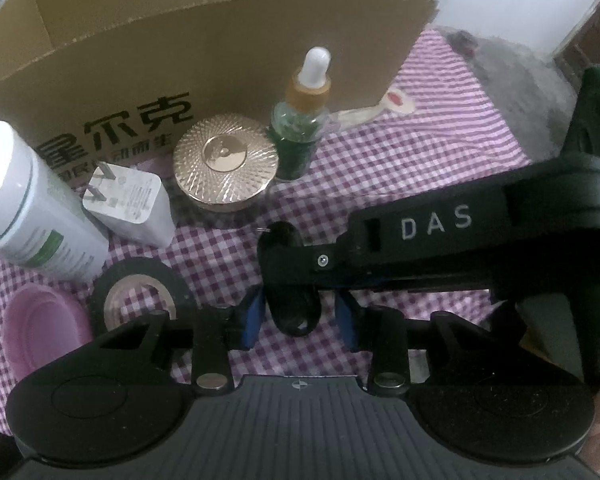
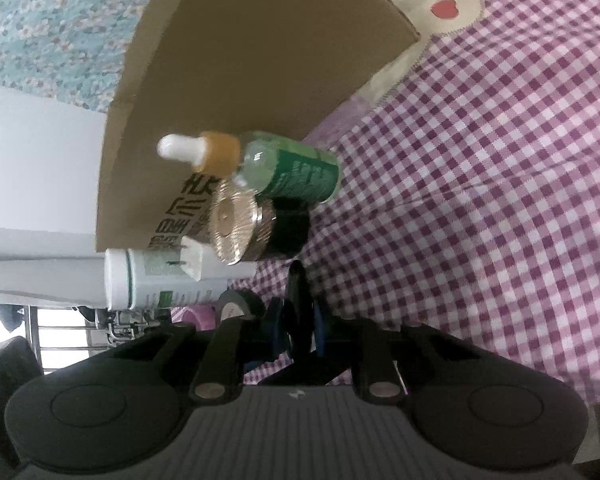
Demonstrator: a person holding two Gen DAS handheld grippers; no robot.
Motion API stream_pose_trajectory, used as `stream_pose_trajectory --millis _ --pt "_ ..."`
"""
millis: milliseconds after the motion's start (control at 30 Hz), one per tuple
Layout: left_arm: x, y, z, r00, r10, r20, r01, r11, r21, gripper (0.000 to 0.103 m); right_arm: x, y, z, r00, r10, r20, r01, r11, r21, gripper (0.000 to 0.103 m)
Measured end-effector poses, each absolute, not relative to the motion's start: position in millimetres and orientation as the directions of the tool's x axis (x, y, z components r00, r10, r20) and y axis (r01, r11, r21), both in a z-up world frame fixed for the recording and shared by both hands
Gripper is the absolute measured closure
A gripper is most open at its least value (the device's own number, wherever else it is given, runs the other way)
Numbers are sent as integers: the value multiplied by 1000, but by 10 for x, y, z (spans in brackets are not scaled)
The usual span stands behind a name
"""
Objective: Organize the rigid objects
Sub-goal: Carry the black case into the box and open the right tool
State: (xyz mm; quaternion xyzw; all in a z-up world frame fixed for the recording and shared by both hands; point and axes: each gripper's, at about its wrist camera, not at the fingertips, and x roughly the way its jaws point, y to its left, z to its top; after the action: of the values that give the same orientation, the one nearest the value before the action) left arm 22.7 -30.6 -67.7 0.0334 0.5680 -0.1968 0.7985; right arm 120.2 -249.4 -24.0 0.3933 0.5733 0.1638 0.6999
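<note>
Right gripper (image 2: 298, 326) is clenched on a thin black piece (image 2: 298, 292), held edge-on above the checked cloth (image 1: 420, 160), in front of the box. Left gripper (image 1: 300, 320) straddles the same piece with its jaws narrow but released; there's a gap on one side. Looks like a handover or re-grip.

To do it well: close the left squarely on the flat faces before the right lets go, and keep the piece clear of the dropper bottle (image 1: 304, 120), which looks tippy.

The cardboard box (image 1: 220, 60) is open on top. Its floor is hidden, and nothing shows inside. The white tub (image 1: 32, 200), charger (image 1: 132, 204), gold-lidded jar (image 1: 225, 160), tape roll (image 1: 140, 292) and pink dish (image 1: 44, 324) all sit outside it.
</note>
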Motion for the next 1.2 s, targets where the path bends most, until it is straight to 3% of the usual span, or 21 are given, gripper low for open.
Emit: stream_pose_trajectory --millis 200,433,633,767,1000,1200 --pt "-56 -326 -229 352 -314 -882 384 907 -170 66 1000 -2492 205 347 665 -662 160 653 740 86" --pt "330 2 625 524 -316 -791 373 920 -121 66 1012 -2317 1066 443 668 -599 -25 677 736 85" --pt "886 160 891 573 -281 -770 276 951 -142 66 1617 -2000 1525 415 728 -546 -143 645 751 86" --pt "1478 357 734 521 -275 -808 192 960 -203 66 2265 -1780 1392 330 748 -575 -102 634 767 86" --pt "1662 686 592 460 -188 -868 81 982 -169 64 3106 -1440 748 181 702 -688 32 695 718 86" --pt "1667 756 586 467 -173 -867 68 985 -159 64 3386 -1113 377 107 644 -757 3 762 648 84"
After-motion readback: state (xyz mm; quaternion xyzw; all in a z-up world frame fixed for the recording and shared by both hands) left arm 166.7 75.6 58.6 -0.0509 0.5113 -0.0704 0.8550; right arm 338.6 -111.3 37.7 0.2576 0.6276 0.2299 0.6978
